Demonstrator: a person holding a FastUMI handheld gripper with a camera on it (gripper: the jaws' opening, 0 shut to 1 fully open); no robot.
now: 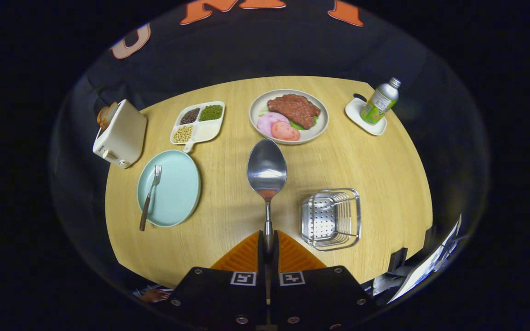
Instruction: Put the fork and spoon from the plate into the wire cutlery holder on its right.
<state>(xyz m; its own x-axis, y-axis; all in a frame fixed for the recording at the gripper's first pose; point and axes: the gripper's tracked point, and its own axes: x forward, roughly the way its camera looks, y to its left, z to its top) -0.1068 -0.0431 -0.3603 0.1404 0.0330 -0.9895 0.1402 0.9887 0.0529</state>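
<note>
My gripper (268,240) is shut on the handle of a metal spoon (267,171), whose bowl sticks out ahead of the fingers, high above the round wooden table. To the left of the fingers lies a light blue plate (177,193) with a brown-handled fork (150,195) resting on its left side, tines pointing away from me. The wire cutlery holder (331,218), a shiny basket with a perforated bottom, stands just right of the fingers.
Beyond the spoon sits a plate of meat and sliced food (289,116). A divided tray of beans (198,122) lies behind the blue plate, a white toaster (120,134) at the far left. A bottle (380,101) stands on a white coaster at the far right.
</note>
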